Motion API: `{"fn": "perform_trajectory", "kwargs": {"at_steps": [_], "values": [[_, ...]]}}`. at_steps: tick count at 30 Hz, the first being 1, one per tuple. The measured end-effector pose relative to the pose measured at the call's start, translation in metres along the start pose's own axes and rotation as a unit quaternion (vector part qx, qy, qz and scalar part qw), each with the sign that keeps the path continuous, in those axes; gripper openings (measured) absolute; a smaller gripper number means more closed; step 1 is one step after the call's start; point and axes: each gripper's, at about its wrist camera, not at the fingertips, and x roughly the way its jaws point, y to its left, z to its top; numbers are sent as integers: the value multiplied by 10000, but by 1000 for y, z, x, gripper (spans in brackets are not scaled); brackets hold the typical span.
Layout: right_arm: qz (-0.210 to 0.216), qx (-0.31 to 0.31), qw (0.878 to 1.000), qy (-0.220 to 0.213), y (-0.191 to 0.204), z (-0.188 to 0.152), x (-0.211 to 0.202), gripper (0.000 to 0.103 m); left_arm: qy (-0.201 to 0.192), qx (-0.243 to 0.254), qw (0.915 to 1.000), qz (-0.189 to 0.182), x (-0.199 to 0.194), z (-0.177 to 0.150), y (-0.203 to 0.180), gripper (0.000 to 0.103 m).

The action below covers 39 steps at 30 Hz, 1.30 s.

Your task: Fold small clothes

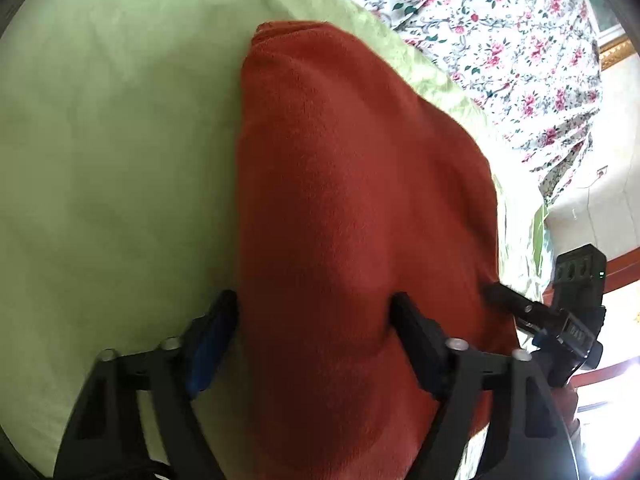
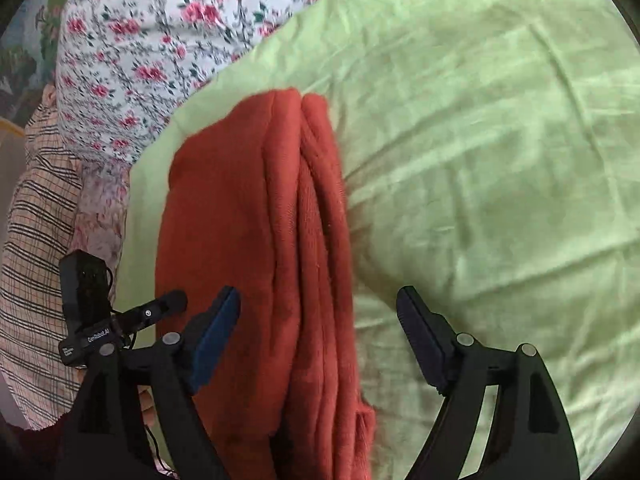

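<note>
A rust-red knit garment [image 1: 360, 208] lies folded in a long strip on a light green sheet [image 1: 112, 152]. My left gripper [image 1: 314, 304] is open, its two fingers straddling the near part of the garment from above. In the right wrist view the garment [image 2: 248, 240] shows stacked folded layers along its right edge. My right gripper [image 2: 318, 300] is open, its fingers wide apart over the garment's layered edge and the green sheet [image 2: 500, 160]. Neither gripper holds cloth. Each gripper shows at the edge of the other's view.
A white floral cloth [image 1: 500, 32] lies beyond the green sheet; it also shows in the right wrist view [image 2: 160, 40]. A checked cloth [image 2: 40, 240] lies at the left. The bed edge and a wall [image 1: 600, 200] are at the right.
</note>
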Motion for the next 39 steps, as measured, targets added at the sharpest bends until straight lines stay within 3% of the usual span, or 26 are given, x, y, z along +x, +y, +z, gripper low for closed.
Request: {"fn": "perform_trajectory", "kwargs": {"at_steps": [1, 2, 3, 6, 8, 11, 15, 20, 25, 32, 35, 37, 39], "values": [[54, -5, 10000, 29, 1, 0, 6, 79, 16, 43, 10000, -13, 2, 1, -2, 54], [120, 7, 9999, 61, 2, -1, 11, 61, -3, 94, 10000, 1, 2, 1, -5, 44], [193, 36, 9997, 117, 3, -2, 14, 34, -55, 164, 9998, -15, 0, 1, -7, 33], [361, 312, 9983, 327, 10, -7, 26, 27, -155, 313, 9993, -92, -17, -3, -14, 26], [260, 94, 9993, 256, 28, -10, 20, 25, -325, 410, 9986, -83, -44, -10, -15, 26], [646, -36, 9977, 225, 56, -18, 12, 23, -595, 519, 9969, -18, -89, -22, -7, 26], [1104, -348, 9925, 391, 98, -39, 22, 23, -719, 326, 9969, 51, -140, -40, 36, 26], [1543, -336, 9840, 822, 128, -69, 64, 23, -568, 12, 9981, 222, -156, -69, 84, 26], [1401, -203, 9847, 1019, 127, -85, 87, 23, -444, -374, 9982, 176, -147, -86, 113, 36], [1134, -155, 9884, 996, 118, -86, 86, 32, -641, -727, 9952, 106, -146, -50, 138, 55], [952, -312, 9908, 915, 120, -86, 75, 32, -770, -811, 9936, 149, -142, -17, 148, 55], [850, -417, 9917, 871, 122, -86, 67, 33, -883, -794, 9922, 369, -138, 7, 150, 51], [756, -511, 9925, 810, 122, -86, 60, 33, -978, -779, 9904, 582, -136, 28, 151, 37]]}}
